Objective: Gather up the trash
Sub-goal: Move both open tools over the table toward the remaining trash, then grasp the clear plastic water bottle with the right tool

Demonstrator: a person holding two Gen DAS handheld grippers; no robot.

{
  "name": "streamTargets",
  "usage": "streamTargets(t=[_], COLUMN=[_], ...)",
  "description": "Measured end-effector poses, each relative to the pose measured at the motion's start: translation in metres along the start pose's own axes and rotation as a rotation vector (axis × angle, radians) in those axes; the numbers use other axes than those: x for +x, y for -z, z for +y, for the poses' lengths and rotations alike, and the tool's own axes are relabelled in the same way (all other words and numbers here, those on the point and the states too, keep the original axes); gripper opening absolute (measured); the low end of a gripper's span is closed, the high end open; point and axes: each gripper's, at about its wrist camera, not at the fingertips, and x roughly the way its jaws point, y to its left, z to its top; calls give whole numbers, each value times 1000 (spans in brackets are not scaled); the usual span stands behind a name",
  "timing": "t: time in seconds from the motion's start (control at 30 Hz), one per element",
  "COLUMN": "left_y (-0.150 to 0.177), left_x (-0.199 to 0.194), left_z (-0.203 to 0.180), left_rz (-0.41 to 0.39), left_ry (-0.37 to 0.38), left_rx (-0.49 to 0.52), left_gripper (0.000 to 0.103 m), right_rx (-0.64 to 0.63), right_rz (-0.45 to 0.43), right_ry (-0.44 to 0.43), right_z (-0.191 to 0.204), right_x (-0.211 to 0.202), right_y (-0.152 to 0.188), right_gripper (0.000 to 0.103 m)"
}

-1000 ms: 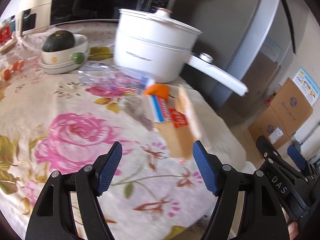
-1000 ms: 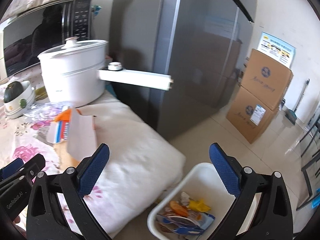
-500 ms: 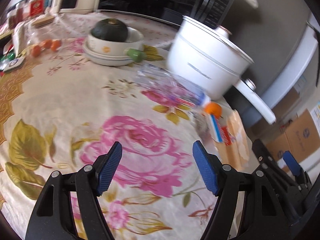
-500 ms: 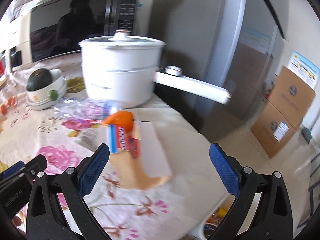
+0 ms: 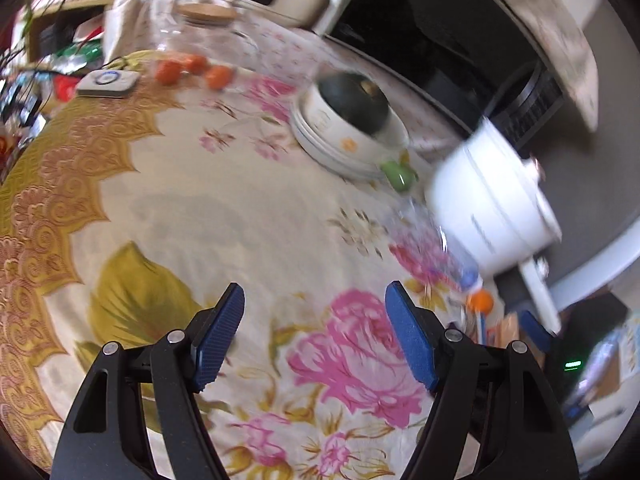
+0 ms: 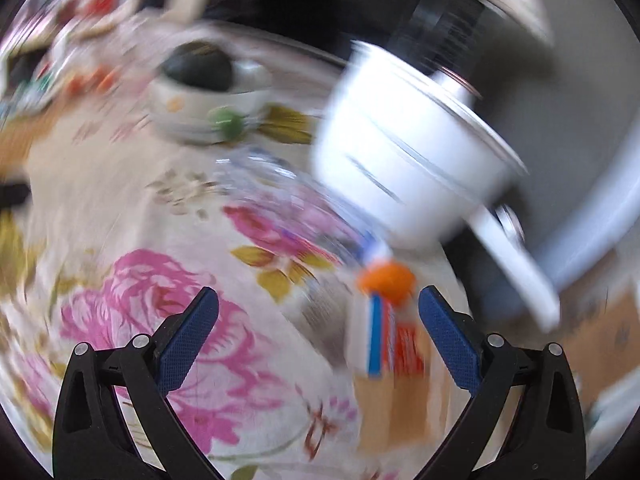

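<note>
Trash lies on the floral tablecloth (image 5: 240,216) beside a white pot: a clear crushed plastic bottle (image 6: 280,196) with an orange cap (image 6: 386,280), a white, blue and red wrapper (image 6: 384,340) and a brown cardboard piece (image 6: 396,412). My right gripper (image 6: 318,336) is open and empty, just in front of the wrapper and cap. My left gripper (image 5: 314,336) is open and empty over the pink rose print; the bottle (image 5: 424,240) and cap (image 5: 480,302) lie to its right. Both views are motion-blurred.
A white electric pot (image 5: 492,204) with a long handle stands at the right edge. A white bowl holding a dark squash (image 5: 352,116) sits behind, a green fruit (image 5: 398,174) beside it. Small orange fruits (image 5: 192,70), a glass jar (image 5: 204,28) and clutter stand at the back left.
Both grippers have swung left, away from the floor bin and table edge, toward the table's middle. The view is tilted now. Both stay open and empty.
</note>
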Motion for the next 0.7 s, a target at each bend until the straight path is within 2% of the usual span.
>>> streamTargets(t=[0.07,0.17,0.43,0.53,0.6,0.7], left_y=[-10,-21,-34,-35,-34,-34], left_x=[-11,-23,-36,-35,-33,-27], left_z=[11,23,32,29,27,27], left_rz=[-27,-48,-59,-56,-54,-34], left_ry=[4,22,57,71,75,87], left_rx=[-26,-61,-64,-57,-47,-47], left_gripper=[72,74,74,74,74,74], right_rx=[-148,-336,-613,-668,-639,-545], right_rz=[-17,11,108,193,200,265], right_ry=[-25,-77,-143,-165,-217,-288], right_z=[11,25,51,54,49,37], right_x=[7,25,72,98,105,118], right_y=[-15,-38,-73,-76,-81,-84], right_gripper=[96,96,96,96,96,93])
